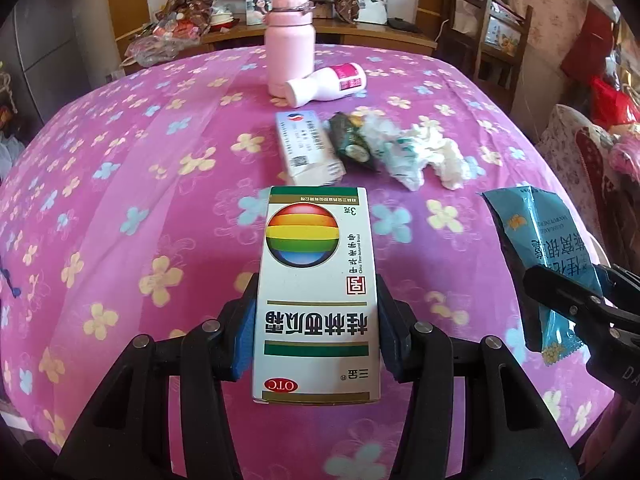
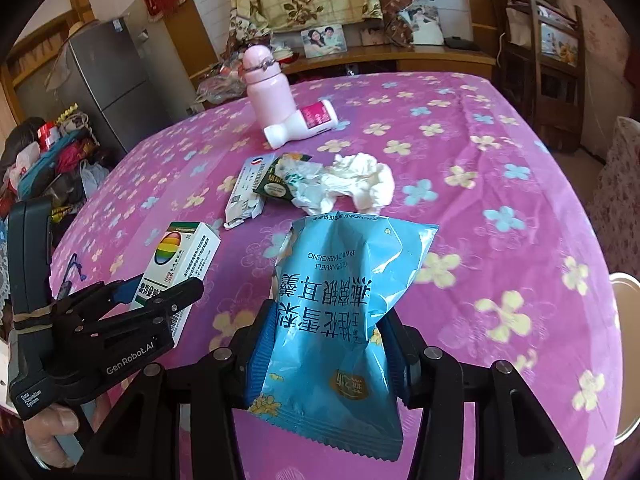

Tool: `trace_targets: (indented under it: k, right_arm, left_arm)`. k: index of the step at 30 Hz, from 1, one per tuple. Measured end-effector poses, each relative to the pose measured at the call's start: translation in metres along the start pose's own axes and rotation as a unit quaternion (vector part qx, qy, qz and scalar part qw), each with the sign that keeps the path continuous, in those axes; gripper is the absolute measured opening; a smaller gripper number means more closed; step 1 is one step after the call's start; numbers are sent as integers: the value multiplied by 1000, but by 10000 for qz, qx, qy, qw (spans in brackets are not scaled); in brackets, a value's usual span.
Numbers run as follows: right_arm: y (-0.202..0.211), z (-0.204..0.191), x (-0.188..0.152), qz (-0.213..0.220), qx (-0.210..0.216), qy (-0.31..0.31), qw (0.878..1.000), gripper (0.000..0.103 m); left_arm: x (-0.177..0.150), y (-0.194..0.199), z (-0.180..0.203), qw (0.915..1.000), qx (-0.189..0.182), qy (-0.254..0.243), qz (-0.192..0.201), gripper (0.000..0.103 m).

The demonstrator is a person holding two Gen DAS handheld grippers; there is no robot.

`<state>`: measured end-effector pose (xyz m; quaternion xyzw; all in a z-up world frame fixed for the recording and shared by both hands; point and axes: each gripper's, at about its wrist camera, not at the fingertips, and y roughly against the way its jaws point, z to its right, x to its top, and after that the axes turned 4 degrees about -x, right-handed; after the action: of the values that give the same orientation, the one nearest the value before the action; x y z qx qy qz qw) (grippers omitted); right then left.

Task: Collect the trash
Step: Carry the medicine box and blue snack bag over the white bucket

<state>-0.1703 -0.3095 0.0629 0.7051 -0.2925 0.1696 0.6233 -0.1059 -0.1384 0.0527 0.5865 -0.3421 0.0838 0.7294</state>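
- The left gripper [image 1: 316, 312], black with blue pads, is clenched on a white cardboard medicine box [image 1: 316, 292] with a rainbow ball printed on it; the box fills the lower centre of the left wrist view and sticks out past the fingers.
- In the right wrist view the same box [image 2: 176, 268] shows at the lower left, held above the cloth in the left gripper [image 2: 160, 294], with a person's hand [image 2: 52, 428] under the handle.
- The right gripper [image 2: 326, 344] is grasping a light blue plastic snack bag [image 2: 340, 304] between its blue pads; the bag stands in the lower centre of the right wrist view, crumpled at the waist where the pads press.
- In the left wrist view this bag [image 1: 536, 240] appears at the right edge, in the right gripper [image 1: 576, 292].
- The table is covered with a pink cloth with flower print [image 1: 120, 200].
- More trash lies near the middle of the table: a torn white paper box [image 1: 310, 148], just beside it a dark green wrapper [image 1: 352, 144], and then a crumpled white tissue [image 1: 432, 152] to the right.
- Further back, in the upper centre, a pale pink bottle [image 1: 290, 40] stands upright, and a small white bottle with a magenta label [image 1: 328, 84] lies on its side next to its base.
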Motion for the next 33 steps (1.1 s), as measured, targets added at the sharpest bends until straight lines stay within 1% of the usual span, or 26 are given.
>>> trace_targets:
  k: [8,15,22,33]
  right_arm:
    - [25,26,-12,123,-102,-172,9997,49]
    - [47,61,-22,221,-321,-419,9984,49]
    - [64,93,-31,298,-502,-659,9961,49]
    - [87,135,-43,398,-761,-968,9916,49]
  left_arm:
    - [1,11,36,9996,-98,-246,109,49]
    - [3,11,76,9983,-287,-487,131,49]
    - [3,10,120,9958,-486,-766,125,49]
    - [2,12,168,9916,-686,-1087,133,49]
